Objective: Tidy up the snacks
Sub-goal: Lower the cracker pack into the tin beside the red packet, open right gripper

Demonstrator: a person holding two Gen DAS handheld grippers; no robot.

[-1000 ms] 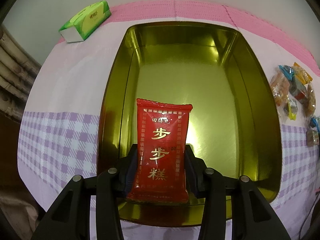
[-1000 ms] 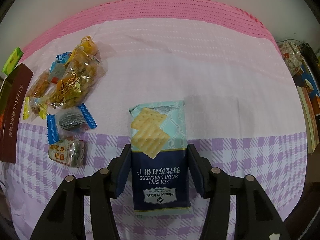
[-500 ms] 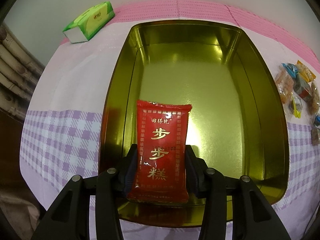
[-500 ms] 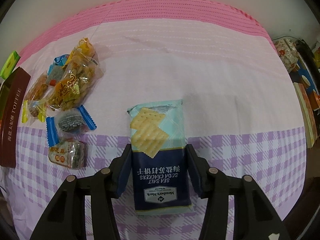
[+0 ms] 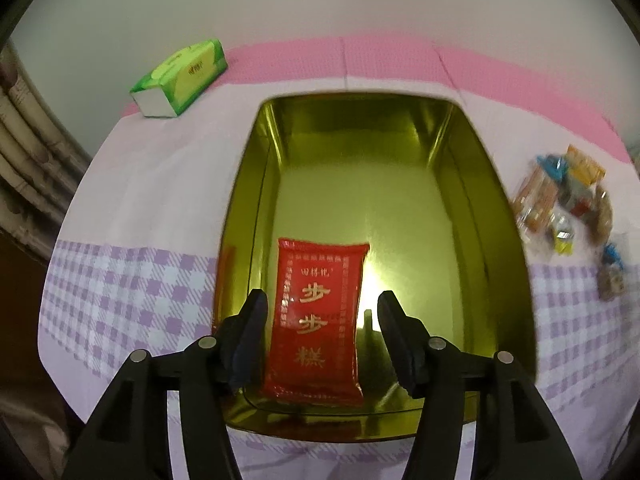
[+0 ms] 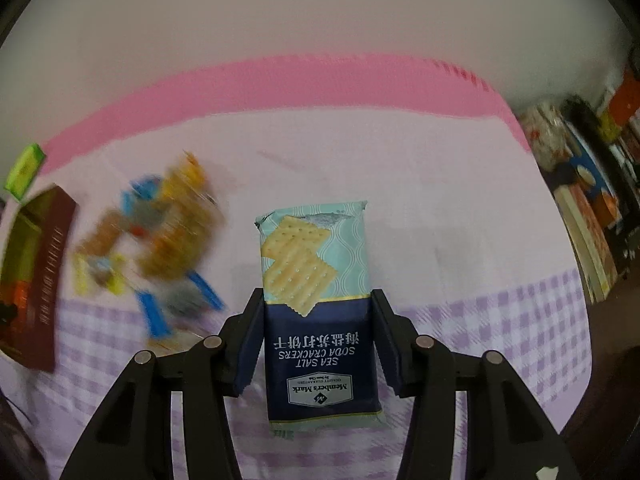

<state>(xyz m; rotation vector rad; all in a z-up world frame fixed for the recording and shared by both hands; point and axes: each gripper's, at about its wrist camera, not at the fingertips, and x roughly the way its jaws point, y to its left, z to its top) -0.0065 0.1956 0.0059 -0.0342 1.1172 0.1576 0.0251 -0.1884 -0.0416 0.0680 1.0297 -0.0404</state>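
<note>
Left view only: a gold tin (image 5: 500, 240) with a bare, shiny floor, and a red packet (image 5: 320, 320) lying flat at its near end.
Left gripper (image 5: 320, 336): jaws apart, one on each side of the red packet with a clear gap on both sides; they have just been opening, and the packet lies loose between them on the tin floor.
Right view only: a cracker pack (image 6: 316, 304), blue and pale green, print upside down, its near half between the fingers.
Right gripper (image 6: 316, 336): jaws clamped on the cracker pack, pads pressed to both long edges; they closed a little further within the last second.
Seen in both: a snack pile (image 5: 568, 208) of small wrapped pieces, right of the tin in the left view, left of the cracker pack (image 6: 160, 240) and blurred in the right view; a green tissue pack (image 5: 180, 76) far left of the tin, only a corner (image 6: 24, 168) in the right view.
Tin from outside: in the right view its brown side wall (image 6: 48, 264) with lettering stands at the far left edge.
Desk: covered by a cloth (image 5: 152, 184), pale pink in the middle, purple check along the near part, a deeper pink band at the far edge.
Room: a plain pale wall (image 5: 320, 4) behind the desk; stacked boxes and bags (image 6: 592, 200) at the right edge of the right view, too blurred to tell apart.
</note>
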